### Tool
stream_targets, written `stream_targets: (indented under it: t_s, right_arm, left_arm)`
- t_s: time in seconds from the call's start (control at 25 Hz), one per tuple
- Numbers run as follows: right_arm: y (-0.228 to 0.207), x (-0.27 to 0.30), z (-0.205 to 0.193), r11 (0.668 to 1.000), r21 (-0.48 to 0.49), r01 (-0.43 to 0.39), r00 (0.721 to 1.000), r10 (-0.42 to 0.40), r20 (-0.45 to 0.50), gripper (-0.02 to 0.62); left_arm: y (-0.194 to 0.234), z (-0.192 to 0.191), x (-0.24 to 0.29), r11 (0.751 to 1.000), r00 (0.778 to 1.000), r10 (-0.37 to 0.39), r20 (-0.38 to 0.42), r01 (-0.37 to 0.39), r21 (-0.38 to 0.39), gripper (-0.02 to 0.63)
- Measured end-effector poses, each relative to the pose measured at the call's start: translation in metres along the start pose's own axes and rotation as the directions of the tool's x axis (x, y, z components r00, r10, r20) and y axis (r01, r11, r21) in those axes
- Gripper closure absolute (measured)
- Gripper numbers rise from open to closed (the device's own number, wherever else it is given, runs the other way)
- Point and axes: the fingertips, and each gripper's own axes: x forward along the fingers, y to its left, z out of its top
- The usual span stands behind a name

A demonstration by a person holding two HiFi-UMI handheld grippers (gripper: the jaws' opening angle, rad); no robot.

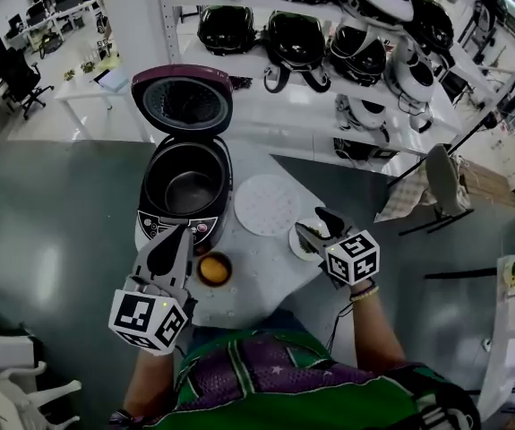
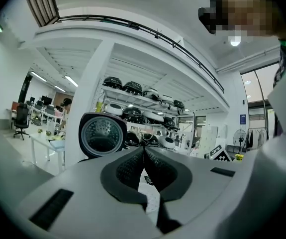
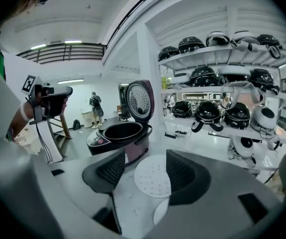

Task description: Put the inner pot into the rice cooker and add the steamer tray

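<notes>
Rice cooker [image 2: 103,136] body hidden behind left gripper [image 2: 143,151] (only lid shows), small dish [image 3: 161,213] half covered.

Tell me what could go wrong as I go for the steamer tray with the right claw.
1. The steamer tray lies flat on the table, so the open right claw may push it along instead of catching its edge.
2. A small white dish sits close under that claw and could get knocked.
</notes>
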Motion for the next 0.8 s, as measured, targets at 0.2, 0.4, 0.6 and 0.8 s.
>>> stream_targets:
  t_s: [0.2,0.4,0.6,0.8]
  right_arm:
    - [-0.032,0.036,-0.034,0.998,0.028,-0.049,0.996,0.051,-0.075,0.364]
    - [-0.069,0.069,-0.067,0.995,0.089,-0.053,0.990,0.064,-0.124,0.379]
    - [-0.100,0.100,-0.101,0.990,0.137,-0.040,0.981,0.065,-0.183,0.391]
    - [-0.119,0.127,-0.120,0.988,0.145,-0.044,0.973,0.075,-0.217,0.396]
  left_arm:
    - [-0.011,-0.010,0.023,0.999,0.999,0.033,-0.029,-0.033,-0.002,0.583]
    - [-0.014,-0.019,0.041,0.997,0.996,0.073,-0.053,-0.072,0.004,0.583]
    - [-0.013,-0.028,0.052,0.993,0.990,0.115,-0.078,-0.116,-0.008,0.583]
    - [-0.007,-0.038,0.061,0.988,0.983,0.154,-0.095,-0.156,-0.010,0.583]
